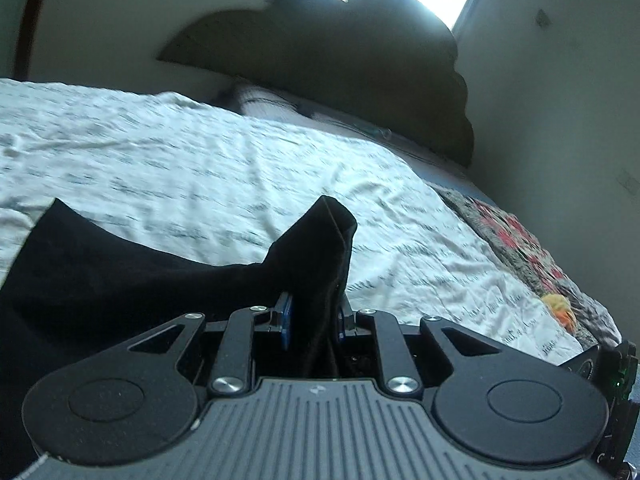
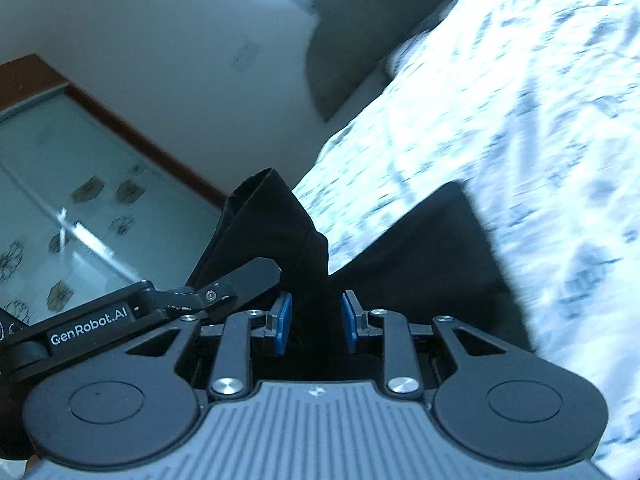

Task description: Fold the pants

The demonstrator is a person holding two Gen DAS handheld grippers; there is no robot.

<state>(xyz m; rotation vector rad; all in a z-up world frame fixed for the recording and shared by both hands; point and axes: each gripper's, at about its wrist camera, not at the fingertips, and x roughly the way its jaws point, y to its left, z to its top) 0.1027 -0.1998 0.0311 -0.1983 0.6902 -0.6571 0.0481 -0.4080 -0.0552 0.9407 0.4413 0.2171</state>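
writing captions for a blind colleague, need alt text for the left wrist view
The left tool is shut on a raised fold of black fabric pants, which trail left over a white patterned bedsheet. A dark scalloped headboard stands behind.

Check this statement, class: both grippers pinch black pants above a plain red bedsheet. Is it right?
Not quite. The bedsheet is white with grey printed markings, not plain red, as the left wrist view shows. The rest stands: the left gripper and right gripper each pinch the black pants.

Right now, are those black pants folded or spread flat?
Neither: the black pants are lifted, pinched by left gripper and right gripper above the bedsheet.
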